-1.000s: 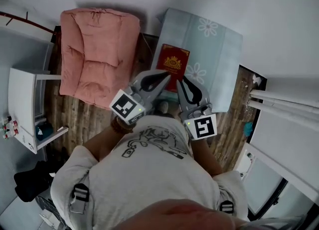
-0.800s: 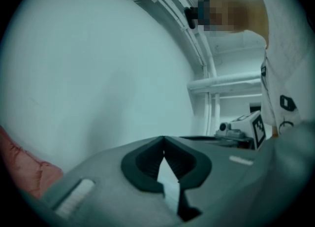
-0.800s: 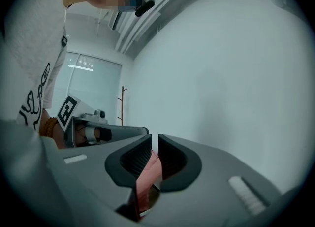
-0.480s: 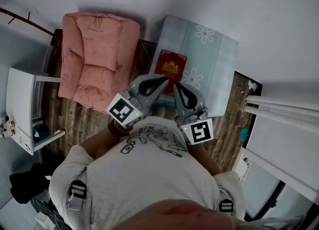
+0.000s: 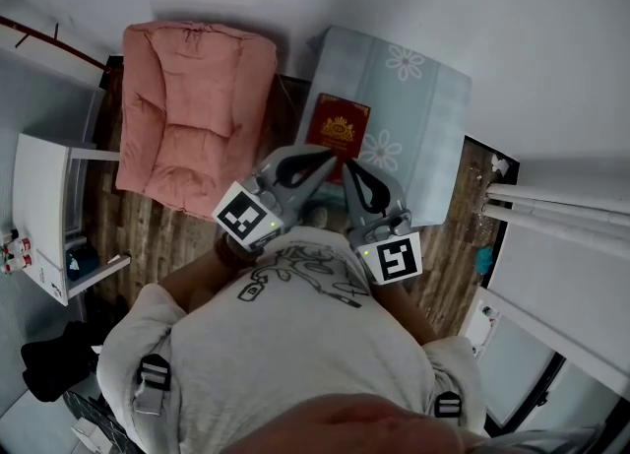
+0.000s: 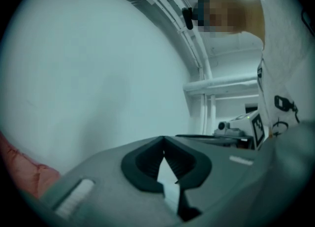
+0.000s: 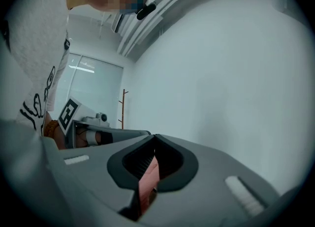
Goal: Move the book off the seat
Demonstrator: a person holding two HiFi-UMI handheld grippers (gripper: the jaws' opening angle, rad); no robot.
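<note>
A dark red book [image 5: 338, 131] with a gold emblem lies flat on the pale blue seat [image 5: 423, 117] printed with daisies. Both grippers are held close together in front of the person's chest, and their tips show over the book's near edge in the head view. The left gripper [image 5: 328, 155] is shut with nothing in it, and its own view [image 6: 164, 140] shows only the pale wall beyond the jaws. The right gripper [image 5: 348, 165] is also shut and empty. In the right gripper view [image 7: 154, 137] a pinkish strip shows through the gap below the closed tips.
A pink padded armchair [image 5: 192, 107] stands left of the seat, with a narrow strip of wooden floor [image 5: 290, 112] between them. A white shelf unit [image 5: 44, 216] is at the far left. White rails [image 5: 551, 208] run along the right side. A wall lies behind both seats.
Both grippers have shifted slightly toward the person. The book lies where it was on the seat.
</note>
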